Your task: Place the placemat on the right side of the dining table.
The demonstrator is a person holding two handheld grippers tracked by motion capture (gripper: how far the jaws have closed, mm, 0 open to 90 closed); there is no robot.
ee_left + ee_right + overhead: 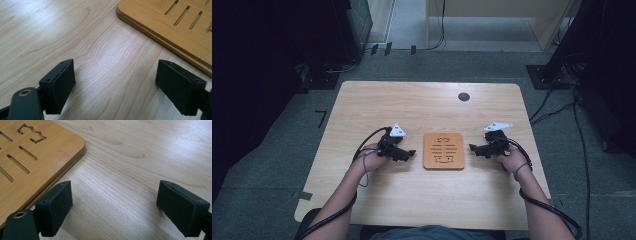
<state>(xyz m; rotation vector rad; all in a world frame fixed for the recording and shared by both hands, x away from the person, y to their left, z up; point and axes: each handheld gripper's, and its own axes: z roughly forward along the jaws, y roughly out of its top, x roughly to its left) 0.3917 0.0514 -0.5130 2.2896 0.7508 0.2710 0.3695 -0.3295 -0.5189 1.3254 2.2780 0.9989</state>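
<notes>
You are holding both grippers low over the table, one at each flank of the slotted wooden board, which is lying flat at centre. The left gripper is standing with jaws spread wide and empty; the board lies at its 3 o'clock, just beside it. The right gripper is likewise wide open, holding nothing, with the board at its 9 o'clock. Both are sitting about equally near. The board's slightly longer axis is running 12 to 6.
</notes>
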